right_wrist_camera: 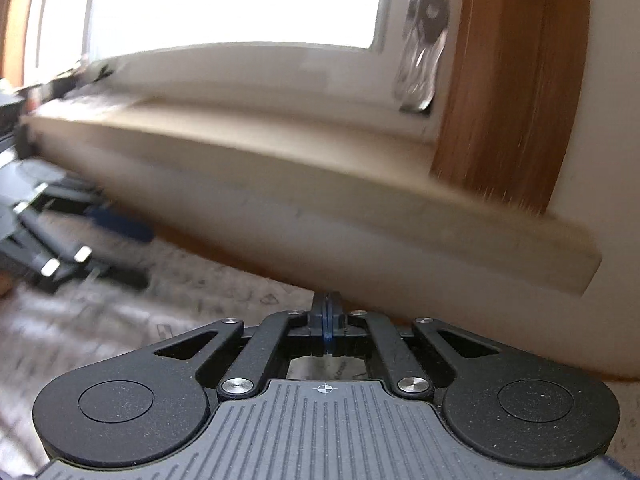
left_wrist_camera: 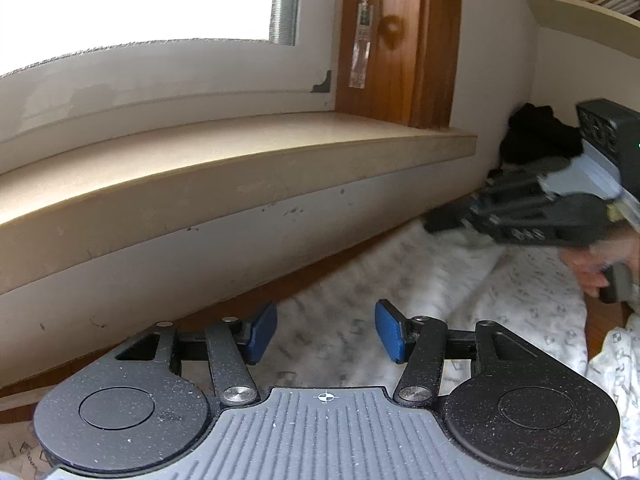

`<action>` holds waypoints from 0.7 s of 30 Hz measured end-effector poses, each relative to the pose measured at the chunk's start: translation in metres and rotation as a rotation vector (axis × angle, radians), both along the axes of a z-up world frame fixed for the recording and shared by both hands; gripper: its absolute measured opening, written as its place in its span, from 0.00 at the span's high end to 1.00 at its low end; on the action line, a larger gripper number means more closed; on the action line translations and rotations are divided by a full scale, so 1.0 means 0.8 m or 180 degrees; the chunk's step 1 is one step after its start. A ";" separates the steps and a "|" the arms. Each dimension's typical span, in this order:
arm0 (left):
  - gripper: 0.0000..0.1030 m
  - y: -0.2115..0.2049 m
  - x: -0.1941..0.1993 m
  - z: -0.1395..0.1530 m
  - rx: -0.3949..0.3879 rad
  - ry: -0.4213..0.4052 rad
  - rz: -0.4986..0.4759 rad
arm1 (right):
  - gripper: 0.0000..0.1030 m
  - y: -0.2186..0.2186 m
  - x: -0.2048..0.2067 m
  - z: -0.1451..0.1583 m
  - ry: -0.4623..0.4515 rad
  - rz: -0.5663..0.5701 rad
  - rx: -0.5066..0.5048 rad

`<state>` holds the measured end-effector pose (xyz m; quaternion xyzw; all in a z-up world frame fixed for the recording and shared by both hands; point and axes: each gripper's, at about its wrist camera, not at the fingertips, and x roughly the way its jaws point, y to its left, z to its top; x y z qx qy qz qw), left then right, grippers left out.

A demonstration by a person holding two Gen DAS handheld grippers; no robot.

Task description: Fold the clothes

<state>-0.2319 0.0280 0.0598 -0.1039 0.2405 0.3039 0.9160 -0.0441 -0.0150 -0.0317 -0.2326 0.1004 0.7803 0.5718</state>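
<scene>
**White patterned cloth under two grippers by the window**

White cloth (left_wrist_camera: 460, 280) printed with small grey marks lies rumpled along the wall below a pale stone windowsill (left_wrist_camera: 240, 160). Over its left part hangs the left gripper (left_wrist_camera: 326, 334), its jaws moderately apart with blue pads (left_wrist_camera: 262, 334) and nothing between them, the cloth showing in the gap. Past a brown wooden window frame (left_wrist_camera: 400, 40), a dark garment (left_wrist_camera: 536, 132) sits bunched in the corner. Further right, a hand (left_wrist_camera: 600, 268) holds the right gripper (right_wrist_camera: 328, 320), blurred in the left view; its own view shows the jaws pressed fully together, gripping nothing visible, above the same cloth.
</scene>
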 end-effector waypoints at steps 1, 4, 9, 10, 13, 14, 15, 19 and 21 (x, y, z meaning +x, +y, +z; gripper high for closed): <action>0.43 -0.001 0.001 0.000 0.0012 0.0004 -0.0016 | 0.99 0.003 -0.002 -0.001 -0.0022 -0.0019 0.0014; 0.41 -0.003 0.003 -0.002 0.0023 0.0037 -0.0064 | 0.99 0.009 -0.007 -0.007 -0.0146 -0.0086 0.0111; 0.40 -0.006 0.009 -0.008 0.0031 0.0122 -0.0115 | 0.95 0.021 -0.006 -0.013 -0.0310 -0.0342 0.0195; 0.40 -0.007 0.010 -0.009 0.0033 0.0127 -0.0107 | 0.92 0.022 -0.001 -0.013 -0.0273 -0.0358 0.0114; 0.40 -0.007 0.011 -0.012 0.0023 0.0132 -0.0093 | 0.89 0.002 0.020 -0.003 -0.0212 -0.0359 0.0071; 0.40 -0.007 0.011 -0.013 0.0021 0.0136 -0.0089 | 0.88 -0.008 0.029 0.000 -0.0227 -0.0350 0.0055; 0.40 -0.007 0.012 -0.014 0.0027 0.0136 -0.0091 | 0.84 -0.018 0.042 0.002 -0.0233 -0.0346 -0.0022; 0.44 -0.014 0.013 -0.013 0.0137 0.0152 -0.0118 | 0.76 -0.062 0.108 -0.005 -0.0185 -0.0593 -0.0268; 0.48 -0.022 0.019 -0.010 0.0188 0.0214 -0.0194 | 0.76 -0.082 0.148 -0.010 -0.0108 -0.0793 -0.0352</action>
